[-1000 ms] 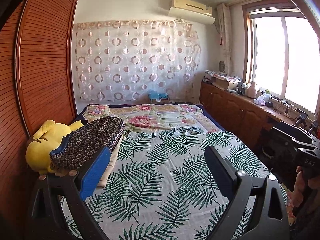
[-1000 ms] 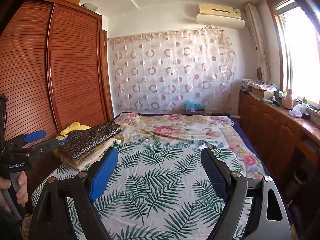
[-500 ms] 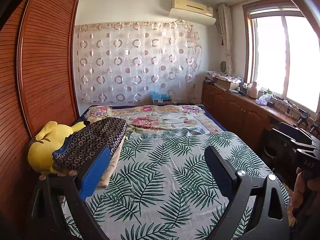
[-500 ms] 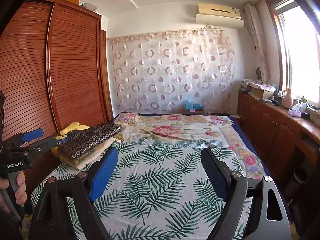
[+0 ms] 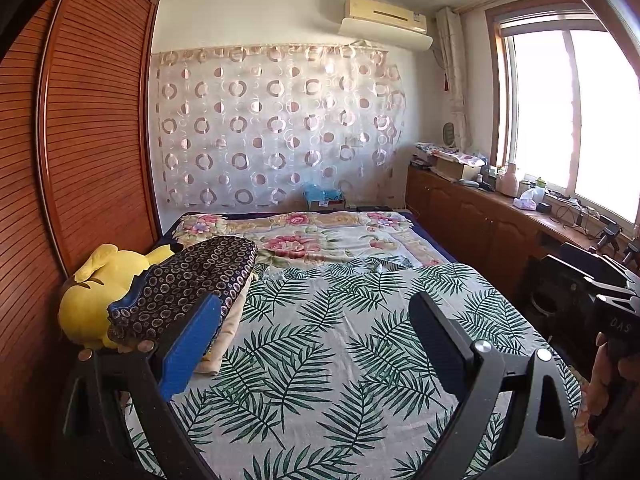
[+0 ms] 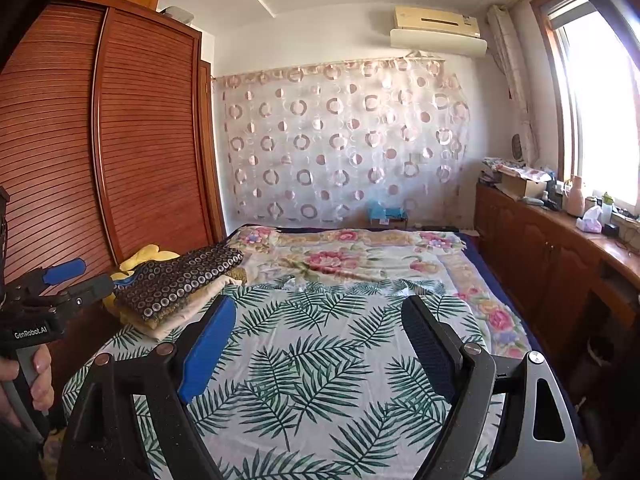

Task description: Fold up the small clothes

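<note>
Folded clothes [image 5: 188,284] lie in a stack at the left edge of the bed [image 5: 320,344]: a dark piece printed with small rings on top, pale cream pieces under it. In the right wrist view the same stack [image 6: 180,284] sits just short of the floral quilt.

The bed fills the middle of both views. A leaf-print sheet [image 6: 312,360] covers its near half, and a floral quilt [image 5: 320,240] covers the far half up to the wall. A louvred wooden wardrobe [image 5: 88,152] stands along the left side. A sheer curtain with ring patterns [image 5: 276,128] hangs on the far wall, with an air conditioner [image 5: 384,20] above it. A window [image 5: 572,120] lights the right side over a long wooden cabinet [image 5: 480,224] cluttered with boxes and bottles.

A yellow plush toy [image 5: 92,296] lies against the wardrobe, touching the stack on its left.

The left gripper [image 5: 316,324] hangs above the leaf-print sheet with its fingers spread wide and nothing between them. The right gripper [image 6: 316,320] hangs the same way, wide apart and holding nothing. Each one shows at the edge of the other's view, gripped by a hand [image 6: 38,380].
</note>
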A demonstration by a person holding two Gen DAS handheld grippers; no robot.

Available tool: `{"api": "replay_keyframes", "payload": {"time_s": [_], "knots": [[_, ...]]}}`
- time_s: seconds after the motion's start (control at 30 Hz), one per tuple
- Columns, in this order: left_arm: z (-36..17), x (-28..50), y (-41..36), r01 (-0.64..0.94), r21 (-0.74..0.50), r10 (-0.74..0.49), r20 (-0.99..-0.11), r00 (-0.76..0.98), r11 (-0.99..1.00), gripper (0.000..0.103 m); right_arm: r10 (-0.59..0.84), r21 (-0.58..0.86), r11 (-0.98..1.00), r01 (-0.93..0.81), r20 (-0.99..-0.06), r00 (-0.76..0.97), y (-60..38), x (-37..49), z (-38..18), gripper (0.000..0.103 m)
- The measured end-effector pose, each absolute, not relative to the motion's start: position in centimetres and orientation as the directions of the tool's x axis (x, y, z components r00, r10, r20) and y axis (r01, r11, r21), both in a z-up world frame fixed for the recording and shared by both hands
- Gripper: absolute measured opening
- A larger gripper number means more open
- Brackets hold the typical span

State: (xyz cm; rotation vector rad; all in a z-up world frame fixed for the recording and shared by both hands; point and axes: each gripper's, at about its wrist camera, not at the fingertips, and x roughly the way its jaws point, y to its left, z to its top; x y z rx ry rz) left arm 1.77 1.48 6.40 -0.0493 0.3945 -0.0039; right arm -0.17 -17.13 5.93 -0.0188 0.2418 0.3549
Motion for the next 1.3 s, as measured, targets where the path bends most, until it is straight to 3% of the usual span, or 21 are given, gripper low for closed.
{"api": "replay_keyframes", "payload": {"time_s": [1.3], "knots": [[6.19,1.78,1.38,-0.006,-0.043,-0.011,-0.383,0.924,0.999,0.096,0.34,0.025,0.939,-0.344,-0.237,0.91,-17.84,-0.07,5.92,0.086]]}}
